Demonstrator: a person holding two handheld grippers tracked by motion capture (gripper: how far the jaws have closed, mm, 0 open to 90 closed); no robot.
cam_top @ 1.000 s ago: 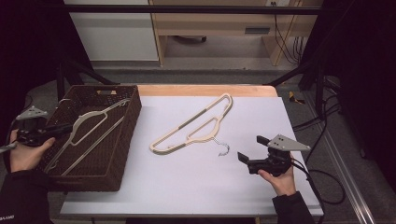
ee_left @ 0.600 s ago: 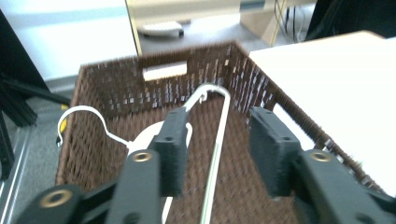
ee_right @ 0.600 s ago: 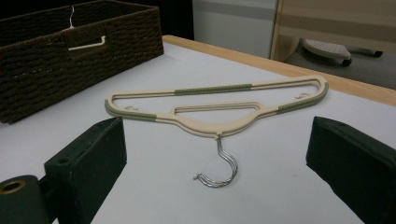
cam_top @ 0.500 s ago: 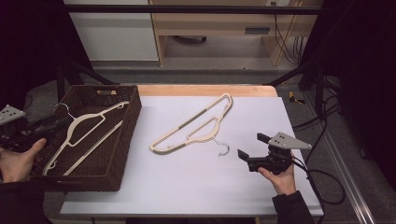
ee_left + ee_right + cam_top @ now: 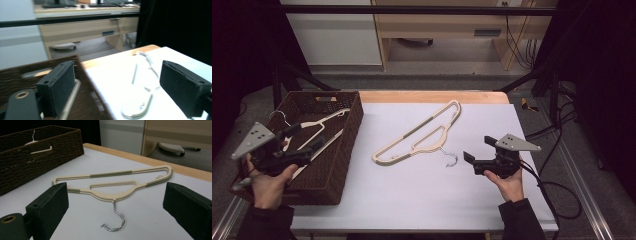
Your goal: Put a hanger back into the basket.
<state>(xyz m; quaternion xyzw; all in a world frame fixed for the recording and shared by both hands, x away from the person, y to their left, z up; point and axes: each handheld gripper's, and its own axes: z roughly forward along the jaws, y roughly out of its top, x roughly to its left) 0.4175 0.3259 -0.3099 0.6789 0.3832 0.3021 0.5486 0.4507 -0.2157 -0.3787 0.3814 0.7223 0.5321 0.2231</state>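
On a white tabletop, the left gripper, jaws just opened and empty, leaves a hanger in the left-edge basket; the right gripper waits wide open near the hangers left at centre.

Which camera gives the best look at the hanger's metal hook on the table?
The right gripper view: the hook lies close and sharp between the jaws. The high view shows it small; the left gripper view shows the hanger blurred.

Left claw at near-left, held level in left hand, jaws just opened wide, nothing between; right claw low at right, jaws wide apart, pointing left, empty
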